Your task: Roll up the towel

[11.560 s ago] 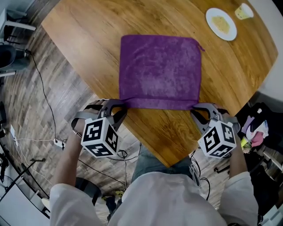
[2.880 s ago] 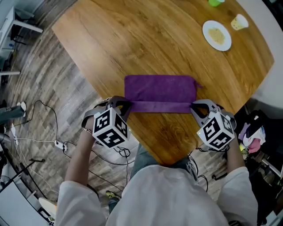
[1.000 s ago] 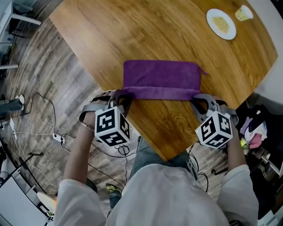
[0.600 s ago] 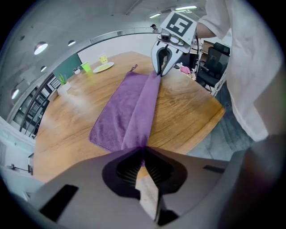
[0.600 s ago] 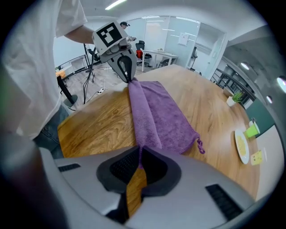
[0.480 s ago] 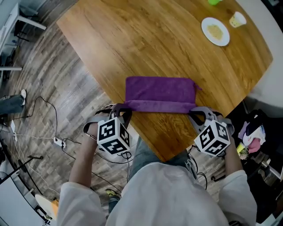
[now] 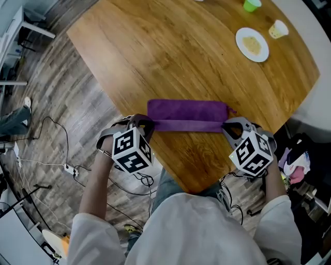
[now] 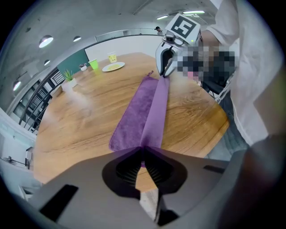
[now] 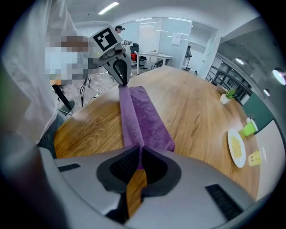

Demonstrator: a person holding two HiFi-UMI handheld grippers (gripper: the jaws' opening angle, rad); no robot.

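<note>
The towel (image 7: 187, 114) lay as a narrow purple band just below the middle of the head view, on the wooden table (image 7: 155, 46) and close to its lower edge. Its long axis ran left to right across the frame. The near long side was turned over into a slim, paler strip, with the flat remainder beyond it toward the top of the frame. In each gripper view the band stretched straight away from the jaws to the other gripper at its far end.

My left gripper (image 7: 140, 122) sat at the band's left end, its jaws all but closed, pinching the end of that strip. My right gripper (image 7: 229, 126) did the same at the right end, jaws nearly together with purple cloth between them. Both tools pointed steeply down at the table, marker cubes toward the camera. My forearms came up from the bottom of the frame in white sleeves, well apart, one on each side of my body.

A plate (image 7: 252, 44), a green cup (image 7: 251, 4) and a yellow cup (image 7: 279, 29) stood in the upper right, well apart from the towel.
</note>
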